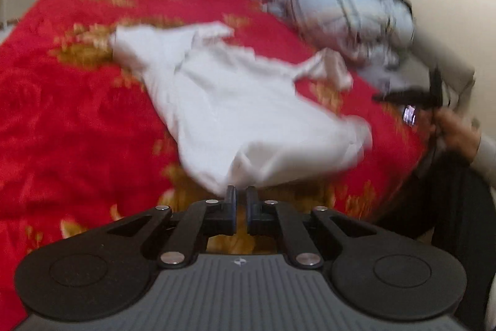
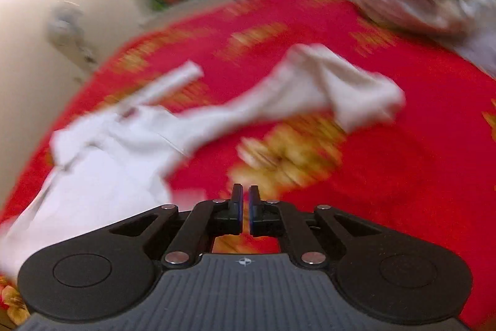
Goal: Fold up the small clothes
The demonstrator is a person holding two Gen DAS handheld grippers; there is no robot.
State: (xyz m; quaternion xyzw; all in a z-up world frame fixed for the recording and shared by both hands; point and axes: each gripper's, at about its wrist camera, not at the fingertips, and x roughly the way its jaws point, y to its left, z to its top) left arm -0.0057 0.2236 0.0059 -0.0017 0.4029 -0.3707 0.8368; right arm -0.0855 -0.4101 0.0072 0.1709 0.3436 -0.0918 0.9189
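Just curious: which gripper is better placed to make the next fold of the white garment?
Left. The left gripper looks closed on the hem of the white garment; the right gripper is shut, empty, over the red bedspread.

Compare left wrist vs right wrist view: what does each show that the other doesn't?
Left wrist only: the left gripper, jaws nearly shut at the near hem of the white shirt, though blur hides whether cloth is pinched; the other gripper and the hand holding it at the right edge.

Right wrist only: the right gripper, jaws shut with nothing between them, over bare blanket; a pale door with a handle on the left.

Both: the red blanket with gold flowers, the white shirt spread on it, and the pale bundle of bedding at the far right.
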